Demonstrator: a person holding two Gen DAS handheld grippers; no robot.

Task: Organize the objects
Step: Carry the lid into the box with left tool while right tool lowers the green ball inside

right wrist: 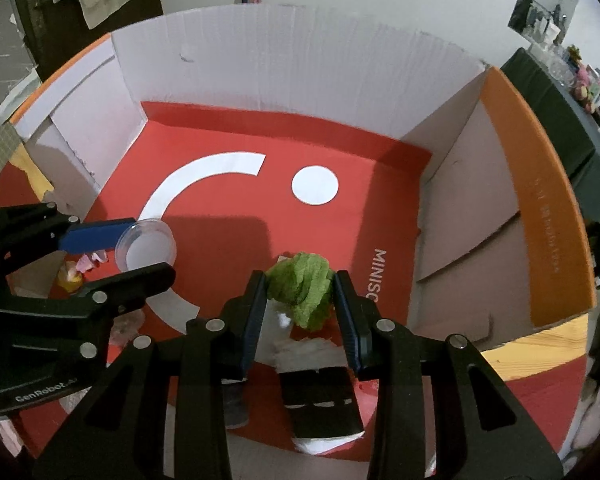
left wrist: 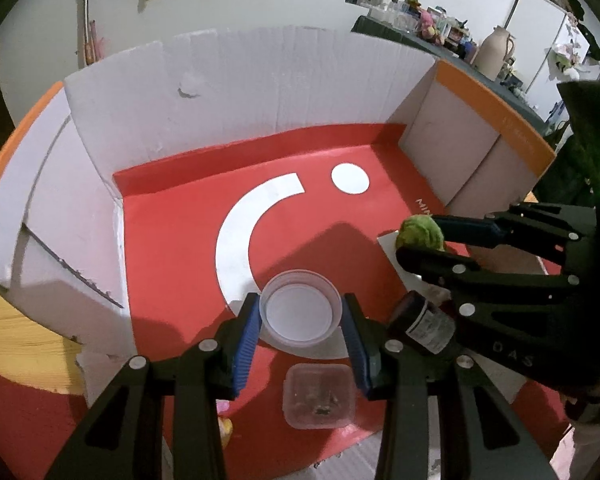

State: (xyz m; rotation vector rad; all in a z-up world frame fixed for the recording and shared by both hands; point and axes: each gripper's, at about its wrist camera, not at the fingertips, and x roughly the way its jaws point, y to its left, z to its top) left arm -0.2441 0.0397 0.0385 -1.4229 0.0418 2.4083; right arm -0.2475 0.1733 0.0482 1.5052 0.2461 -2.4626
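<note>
My left gripper (left wrist: 300, 305) is shut on a clear round plastic cup (left wrist: 300, 322), its blue pads pressing both sides of the rim. It hangs over the red floor (left wrist: 172, 248) of a big white-walled cardboard box. My right gripper (right wrist: 300, 285) is shut on a crumpled green leafy lump (right wrist: 302, 292), held just above the red floor (right wrist: 236, 216). The left wrist view shows the right gripper (left wrist: 425, 241) with the green lump (left wrist: 418, 230) at the right. In the right wrist view, the left gripper (right wrist: 146, 251) and the cup (right wrist: 148, 246) are at the left.
Below my grippers lie a square clear tub (left wrist: 319, 396), a dark labelled bottle (left wrist: 424, 322), a black card (right wrist: 320, 404) on white paper (right wrist: 300, 350) and a small yellow-pink toy (right wrist: 74, 276). White walls (right wrist: 300, 60) and an orange flap (right wrist: 540, 208) enclose the box.
</note>
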